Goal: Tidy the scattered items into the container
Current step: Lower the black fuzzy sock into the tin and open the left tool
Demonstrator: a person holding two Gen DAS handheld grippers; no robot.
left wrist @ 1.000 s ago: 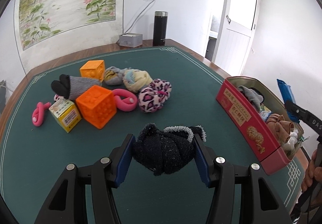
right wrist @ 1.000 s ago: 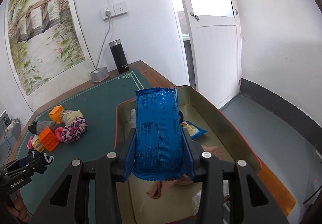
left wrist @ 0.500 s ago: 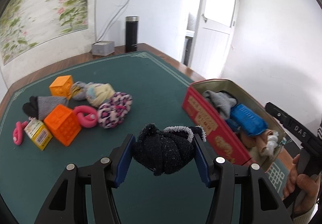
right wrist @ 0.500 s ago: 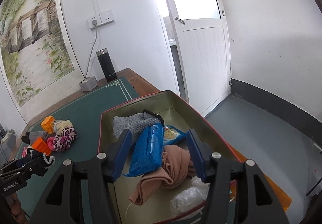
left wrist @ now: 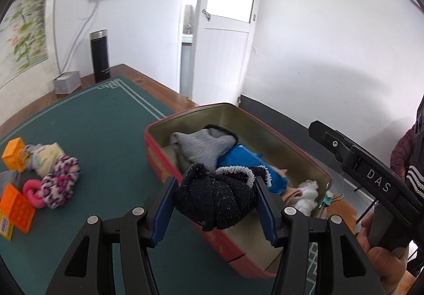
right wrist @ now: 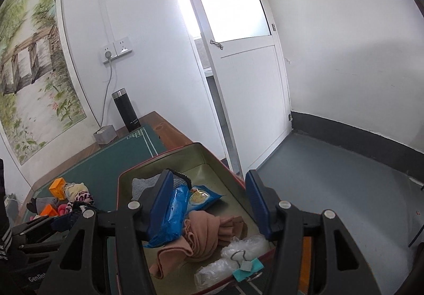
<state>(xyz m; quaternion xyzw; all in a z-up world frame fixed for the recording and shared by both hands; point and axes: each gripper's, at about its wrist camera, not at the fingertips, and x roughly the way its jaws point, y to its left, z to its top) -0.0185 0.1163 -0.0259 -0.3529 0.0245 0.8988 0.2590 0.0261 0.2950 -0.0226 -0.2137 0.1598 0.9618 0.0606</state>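
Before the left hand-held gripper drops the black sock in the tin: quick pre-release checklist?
1. Left hand-held gripper shut on black sock: ok.
2. Sock over the red tin opening: cannot tell; it appears over the near wall.
3. Right hand-held gripper open, holding nothing: ok.
4. Right gripper out of the drop path: not ok; it hangs above the tin.
5. Landing room: ok; bare floor by blue packet and tan cloth.

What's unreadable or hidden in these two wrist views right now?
- Left wrist: the black sock bundle held in the left gripper covers the red tin's near contents.
- Left wrist: the yellow box is cut off by the left edge.
- Left wrist: the tin's side print is too blurred to read.
- Right wrist: the open right gripper hides part of the grey sock.
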